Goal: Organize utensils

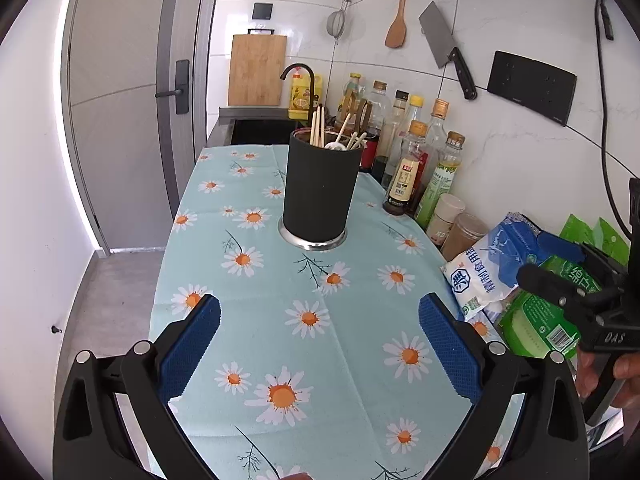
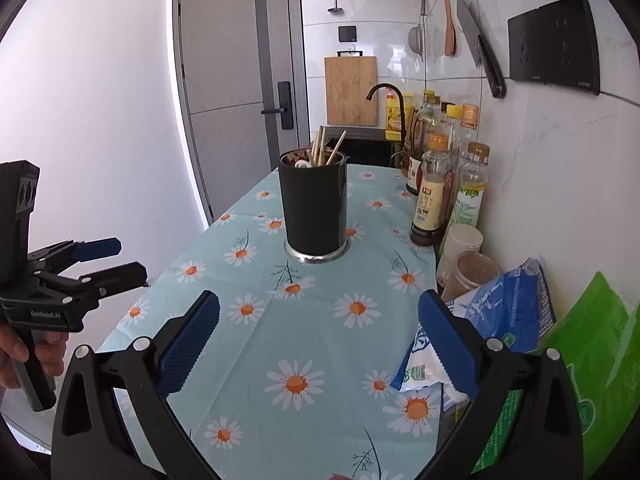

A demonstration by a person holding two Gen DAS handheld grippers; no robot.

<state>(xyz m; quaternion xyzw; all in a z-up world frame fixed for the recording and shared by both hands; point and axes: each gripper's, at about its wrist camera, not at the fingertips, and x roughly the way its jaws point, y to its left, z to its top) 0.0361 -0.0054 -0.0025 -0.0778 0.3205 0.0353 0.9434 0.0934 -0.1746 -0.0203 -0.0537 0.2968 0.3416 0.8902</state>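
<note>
Utensil holder [image 1: 319,188] beside bottles [image 1: 416,168].

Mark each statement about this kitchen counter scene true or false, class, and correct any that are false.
1. The black utensil holder stands upright on the daisy tablecloth. True.
2. The left gripper is clamped on a spoon. False: it is open and empty.
3. Chopsticks stick out of the holder. True.
4. The cleaver lies on the tablecloth. False: it hangs on the wall.
5. The right gripper is open. True.
</note>
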